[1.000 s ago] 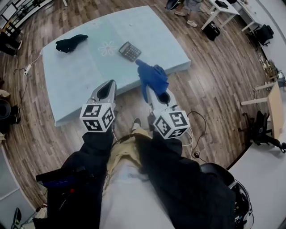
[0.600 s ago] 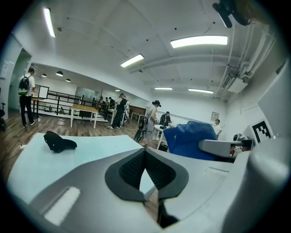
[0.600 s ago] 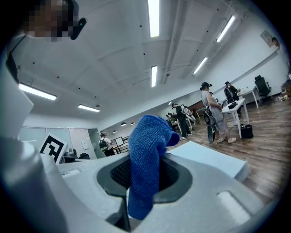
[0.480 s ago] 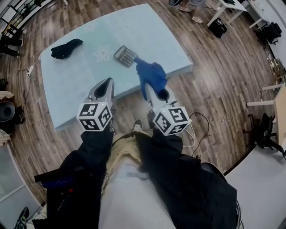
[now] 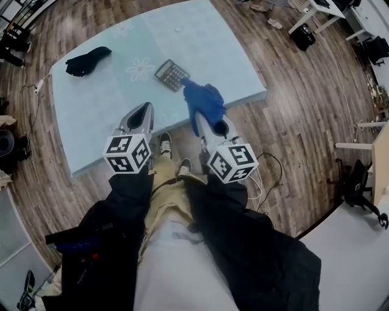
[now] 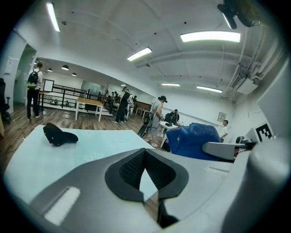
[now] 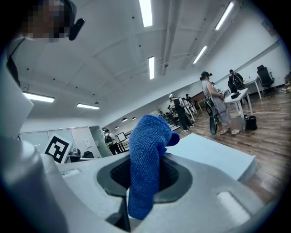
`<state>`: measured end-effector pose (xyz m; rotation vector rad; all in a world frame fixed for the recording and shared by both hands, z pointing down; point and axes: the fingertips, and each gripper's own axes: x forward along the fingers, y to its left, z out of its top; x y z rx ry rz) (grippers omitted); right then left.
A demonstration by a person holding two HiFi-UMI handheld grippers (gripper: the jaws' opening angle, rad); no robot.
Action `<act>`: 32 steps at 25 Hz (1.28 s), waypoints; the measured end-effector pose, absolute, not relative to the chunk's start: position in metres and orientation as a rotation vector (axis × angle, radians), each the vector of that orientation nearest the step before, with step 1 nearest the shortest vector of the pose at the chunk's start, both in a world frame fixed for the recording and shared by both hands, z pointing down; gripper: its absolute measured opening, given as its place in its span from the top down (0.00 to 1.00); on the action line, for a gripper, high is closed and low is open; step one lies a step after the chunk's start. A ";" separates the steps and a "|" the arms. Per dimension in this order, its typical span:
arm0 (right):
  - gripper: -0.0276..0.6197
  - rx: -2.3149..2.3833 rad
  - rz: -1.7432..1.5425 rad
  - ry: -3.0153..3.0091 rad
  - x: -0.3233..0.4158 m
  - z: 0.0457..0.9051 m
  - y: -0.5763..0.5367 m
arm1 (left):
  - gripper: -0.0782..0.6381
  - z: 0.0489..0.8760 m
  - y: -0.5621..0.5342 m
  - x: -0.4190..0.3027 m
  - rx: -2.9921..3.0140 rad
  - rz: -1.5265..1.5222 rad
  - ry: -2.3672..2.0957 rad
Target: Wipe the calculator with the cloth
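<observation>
The dark calculator (image 5: 172, 75) lies on the light blue table (image 5: 109, 103), near its front right part. My right gripper (image 5: 206, 121) is shut on a blue cloth (image 5: 205, 102), which bunches up over the table's front edge, just right of and nearer than the calculator. In the right gripper view the cloth (image 7: 148, 150) sticks up from between the jaws of this gripper (image 7: 145, 168). My left gripper (image 5: 146, 107) is shut with nothing in it, above the table's front edge, left of the cloth. The left gripper view shows the closed jaws of the left gripper (image 6: 144, 157), with the cloth (image 6: 195, 139) at right.
A black cloth (image 5: 88, 61) lies at the table's far left corner. Wooden floor surrounds the table, with white desks (image 5: 316, 12) and bags at the far right. The person's shoes (image 5: 165, 144) stand below the table's front edge. Several people stand in the background (image 6: 122, 105).
Both grippers keep nearly the same pose, the right still holding the cloth. The view has shifted slightly, and a second shoe has come into sight by the table's front edge.
</observation>
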<state>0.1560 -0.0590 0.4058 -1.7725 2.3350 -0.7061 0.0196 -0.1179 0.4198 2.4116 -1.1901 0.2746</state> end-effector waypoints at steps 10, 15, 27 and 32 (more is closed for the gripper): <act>0.82 -1.840 -0.669 2.336 0.165 0.398 -0.139 | 0.90 0.414 -0.209 0.045 2.460 0.211 -1.086; 0.82 -1.853 -0.680 2.363 0.157 0.395 -0.186 | 0.90 0.418 -0.254 0.041 2.436 0.197 -1.063; 0.82 -1.844 -0.879 2.400 0.127 0.435 -0.241 | 0.90 0.473 -0.306 0.008 2.288 0.286 -1.077; 0.82 -1.814 -0.964 2.424 0.136 0.466 -0.266 | 0.90 0.505 -0.322 0.015 2.235 0.357 -1.097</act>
